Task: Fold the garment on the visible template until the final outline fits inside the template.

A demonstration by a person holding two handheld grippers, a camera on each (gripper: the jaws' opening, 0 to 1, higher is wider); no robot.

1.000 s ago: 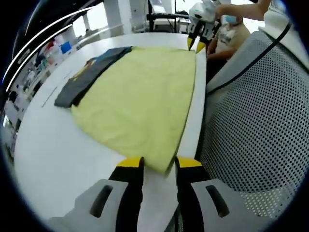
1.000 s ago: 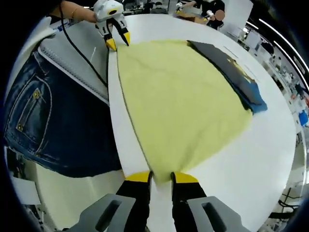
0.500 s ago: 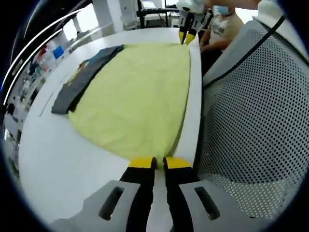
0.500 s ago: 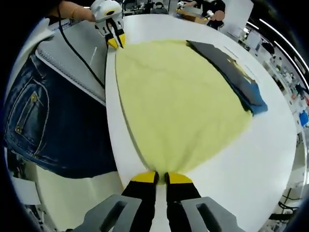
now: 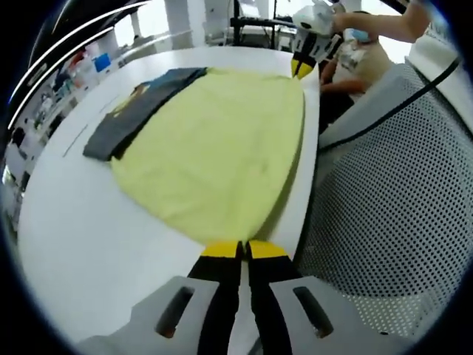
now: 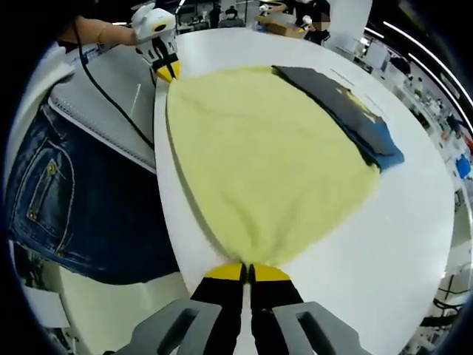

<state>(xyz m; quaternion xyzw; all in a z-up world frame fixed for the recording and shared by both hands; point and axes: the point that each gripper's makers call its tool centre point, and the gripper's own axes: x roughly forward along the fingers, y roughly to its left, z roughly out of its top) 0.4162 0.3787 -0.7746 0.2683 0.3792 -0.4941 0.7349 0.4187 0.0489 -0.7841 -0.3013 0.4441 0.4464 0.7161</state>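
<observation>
1. Left gripper [image 5: 240,250]: jaws pinched together on one near corner of the yellow garment [image 5: 214,148].
2. Right gripper [image 6: 247,272]: clamped likewise on the opposite near corner.
3. Garment spread flat on the white table [image 5: 74,222], stretching away from both grippers toward the dark template [image 5: 140,111] at its far edge.

Light: bright, even, from ceiling strips | Glare: white tabletop [image 5: 74,222] washes out | Shadows: faint | Blur: slight softness throughout | Distortion: strong fisheye bending at both views' edges
</observation>
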